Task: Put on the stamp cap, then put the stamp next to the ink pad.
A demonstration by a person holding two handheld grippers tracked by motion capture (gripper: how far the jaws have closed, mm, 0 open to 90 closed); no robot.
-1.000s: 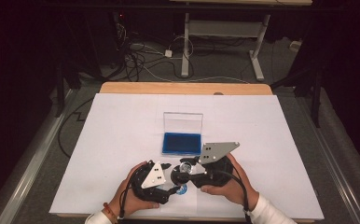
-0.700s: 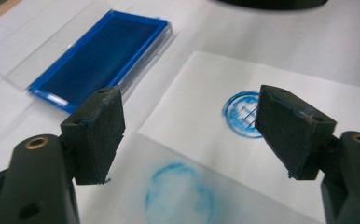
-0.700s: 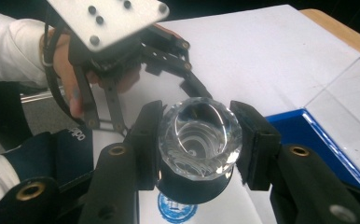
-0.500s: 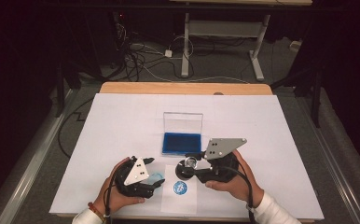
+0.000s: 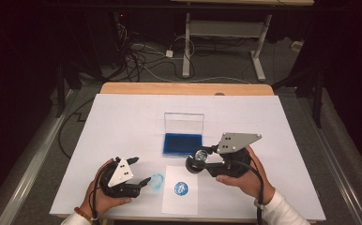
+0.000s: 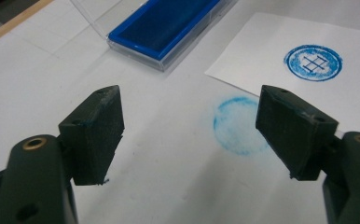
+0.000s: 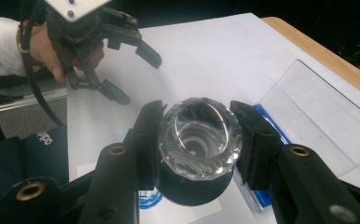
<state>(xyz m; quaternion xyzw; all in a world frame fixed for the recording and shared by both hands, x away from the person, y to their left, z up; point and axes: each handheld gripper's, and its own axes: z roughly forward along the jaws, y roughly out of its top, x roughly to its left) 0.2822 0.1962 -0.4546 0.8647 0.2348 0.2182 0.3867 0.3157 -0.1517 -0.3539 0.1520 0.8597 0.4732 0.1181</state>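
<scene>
One white table sheet [image 5: 123, 122], one blue ink pad in a clear open box [image 5: 183, 143], one small white paper [image 5: 181, 190] with one round blue mark [image 5: 181, 188], one smudged blue ring [image 5: 156, 182] beside it, one round clear faceted glass stamp with black base [image 7: 199, 137] pinched above the paper by right gripper [image 7: 197, 140], left gripper [image 6: 187, 135] spread, jaws just opening, nothing between.

On the white table [image 5: 123, 122], the right gripper [image 5: 199, 158] holds a stamp [image 5: 199, 161] between the ink pad [image 5: 183, 143] and stamped paper [image 5: 181, 190].

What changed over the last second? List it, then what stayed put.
The left gripper drew away to the left, off the paper, jaws just opening wider with nothing between them, baring a faint blue smudge. The right gripper, clamped on the stamp, moved right. Unchanged: ink pad, paper and its round print.
</scene>
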